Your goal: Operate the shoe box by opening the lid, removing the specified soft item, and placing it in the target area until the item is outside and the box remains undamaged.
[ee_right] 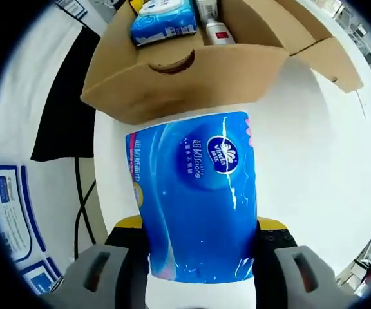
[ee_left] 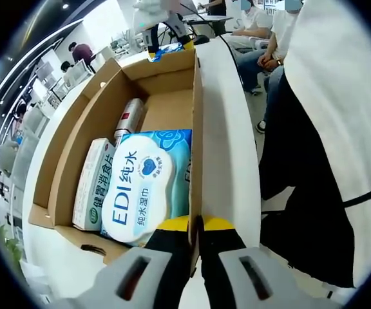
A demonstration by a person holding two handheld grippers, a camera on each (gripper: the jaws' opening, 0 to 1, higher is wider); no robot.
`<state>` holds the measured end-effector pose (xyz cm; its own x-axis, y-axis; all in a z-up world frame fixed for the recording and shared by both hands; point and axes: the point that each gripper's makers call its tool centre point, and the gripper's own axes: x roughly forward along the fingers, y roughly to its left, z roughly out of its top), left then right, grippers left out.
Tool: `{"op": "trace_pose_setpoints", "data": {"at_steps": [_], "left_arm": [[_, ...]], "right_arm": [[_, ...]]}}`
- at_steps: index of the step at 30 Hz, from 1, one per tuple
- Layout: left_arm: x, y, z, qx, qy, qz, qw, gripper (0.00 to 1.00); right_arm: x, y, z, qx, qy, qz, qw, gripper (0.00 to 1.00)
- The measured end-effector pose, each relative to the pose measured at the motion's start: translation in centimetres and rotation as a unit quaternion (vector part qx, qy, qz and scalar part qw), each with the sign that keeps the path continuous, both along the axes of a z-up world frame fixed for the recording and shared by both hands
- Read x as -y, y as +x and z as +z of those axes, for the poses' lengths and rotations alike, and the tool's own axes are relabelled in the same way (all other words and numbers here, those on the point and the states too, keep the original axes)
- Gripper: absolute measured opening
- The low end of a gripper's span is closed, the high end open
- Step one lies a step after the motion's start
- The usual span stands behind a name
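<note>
In the left gripper view, left hand-held gripper [ee_left: 196, 226] clamped on the near end of the box [ee_left: 196, 129] side wall, yellow-tipped black jaws pinching thin brown cardboard, jaw tips partly hidden by that wall. Inside, nearest, a soft glossy wipes pack [ee_left: 148, 187] in white and pale blue with a rounded label flap, lower edge cut off by the box end; beside it a flat white-and-green carton [ee_left: 93, 183], and further in a red-and-white tube [ee_left: 129, 117], print too small to read. Beyond, bare cardboard floor, flaps folded outward, all on a smooth white counter [ee_left: 227, 129]. At right a person in dark trousers [ee_left: 301, 174] and white top, close beside the counter. In the right gripper view, right hand-held gripper [ee_right: 198, 241] closed around a soft blue tissue pack [ee_right: 195, 199], shiny crinkled plastic wrap, bottom hidden between the jaws; pack outside the box, above the counter, whether resting on it unclear. Beyond, box end with curved finger notch, contents largely cut off at the top.
</note>
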<state>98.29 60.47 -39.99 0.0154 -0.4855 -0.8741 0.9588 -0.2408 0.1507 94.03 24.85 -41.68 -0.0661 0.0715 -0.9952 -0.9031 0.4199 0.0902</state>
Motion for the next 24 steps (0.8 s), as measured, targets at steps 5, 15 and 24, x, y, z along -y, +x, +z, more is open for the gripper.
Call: {"op": "trace_pose_setpoints", "data": {"at_steps": [5,15,24], "left_arm": [[0.0,0.0,0.0,-0.001,0.001,0.0,1.0,0.03],[-0.1,0.0,0.0,-0.005,0.004,0.001,1.0,0.03],[-0.1,0.0,-0.1,-0.002,0.001,-0.005,1.0,0.03]], "right_arm": [[0.3,0.0,-0.6,-0.006,-0.002,0.003,1.0,0.65],[-2.0,0.2,-0.1,0.056,0.047,-0.024,0.997,0.85],[-0.8,-0.1,0.4,0.109,0.031,-0.016,0.9935,0.9]]}}
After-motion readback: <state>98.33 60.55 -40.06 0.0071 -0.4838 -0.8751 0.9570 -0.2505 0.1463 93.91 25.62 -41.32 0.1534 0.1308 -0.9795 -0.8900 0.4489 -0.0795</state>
